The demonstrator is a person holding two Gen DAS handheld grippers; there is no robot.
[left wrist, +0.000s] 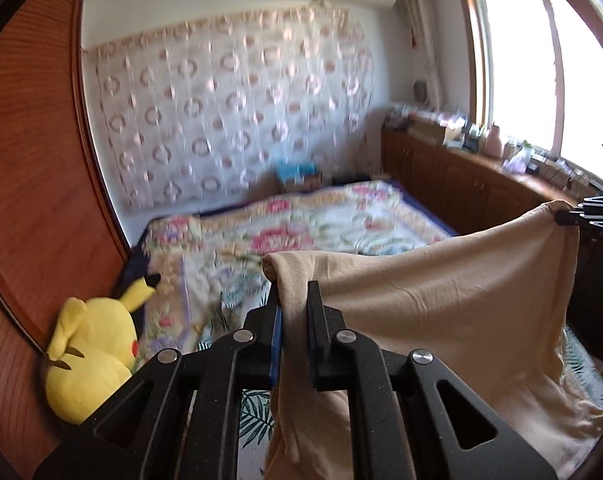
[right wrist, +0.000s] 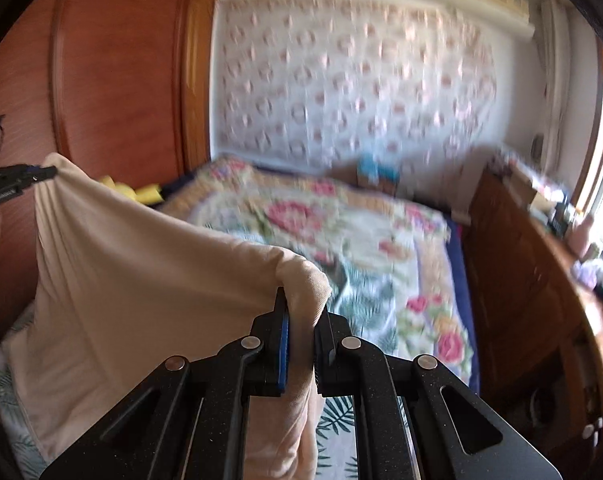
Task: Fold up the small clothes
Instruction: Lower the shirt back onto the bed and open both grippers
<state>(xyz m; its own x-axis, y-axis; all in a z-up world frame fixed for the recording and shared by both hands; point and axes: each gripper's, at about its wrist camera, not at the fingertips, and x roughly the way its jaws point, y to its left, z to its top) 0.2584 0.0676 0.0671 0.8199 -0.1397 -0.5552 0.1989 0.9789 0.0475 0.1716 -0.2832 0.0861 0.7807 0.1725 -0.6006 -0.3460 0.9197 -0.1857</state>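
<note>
From the left wrist view, the left gripper is clamped on one top corner of a beige garment, a fold of cloth bunched between its two fingers. The garment hangs in the air above the bed with its floral quilt, its upper edge sagging slightly across to the right gripper, which pinches the opposite corner at the frame's far right. A yellow plush toy sits against the wooden wardrobe (well clear of the cloth).

From the right wrist view, the right gripper is likewise closed on its corner of the beige garment, cloth spilling down between its fingers. The left gripper holds the far corner at the left edge, and the lower part of the garment drapes toward the quilt.

The step in hand looks like spreading the garment before laying it flat. To do it well, I would keep both grips firm, draw the corners apart until the top edge runs straight, hold them level, and lower the hem first onto the bed so the cloth settles without creases.
</note>
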